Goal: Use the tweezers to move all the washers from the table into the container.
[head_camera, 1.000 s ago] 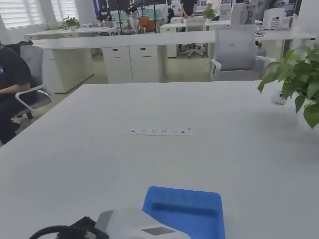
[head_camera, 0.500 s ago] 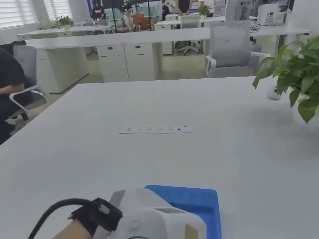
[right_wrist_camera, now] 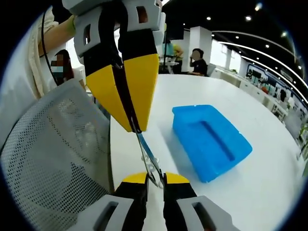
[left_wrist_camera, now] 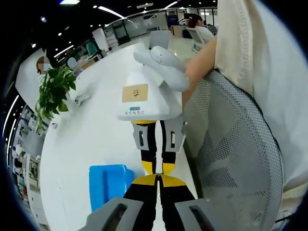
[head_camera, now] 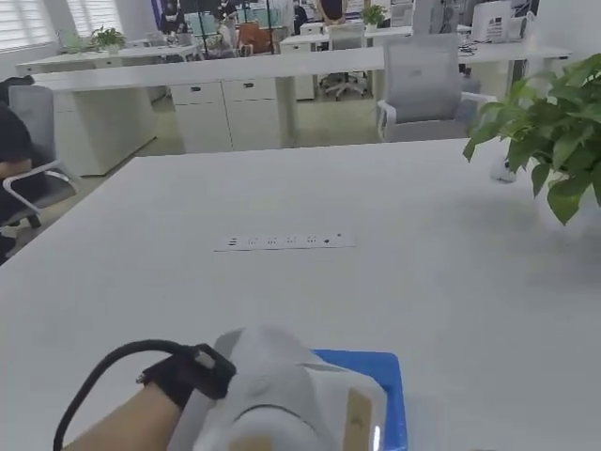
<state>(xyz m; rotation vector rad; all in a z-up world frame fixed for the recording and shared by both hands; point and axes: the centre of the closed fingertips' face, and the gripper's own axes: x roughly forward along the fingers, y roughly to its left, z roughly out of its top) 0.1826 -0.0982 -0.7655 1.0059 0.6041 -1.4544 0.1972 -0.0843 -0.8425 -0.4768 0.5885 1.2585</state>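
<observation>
The white desk spreads across the head view, with a leafy plant at 2 o'clock and a strip of sockets near the middle. A grey mesh chair stands against the desk's edge, at 3 o'clock in the left gripper view. The blue container sits on the desk with its open side up, at 3 o'clock in the right gripper view and 6 o'clock in the head view.

The two grippers meet tip to tip above the desk near its edge, just beside the container. In the right gripper view the left gripper comes down from 12 o'clock, its yellow jaws pressed together on the upper end of the tweezers. The right gripper rises from 6 o'clock, its jaws drawn narrow and pinching the lower end. The thin metal tweezers run slanted between the two.
</observation>
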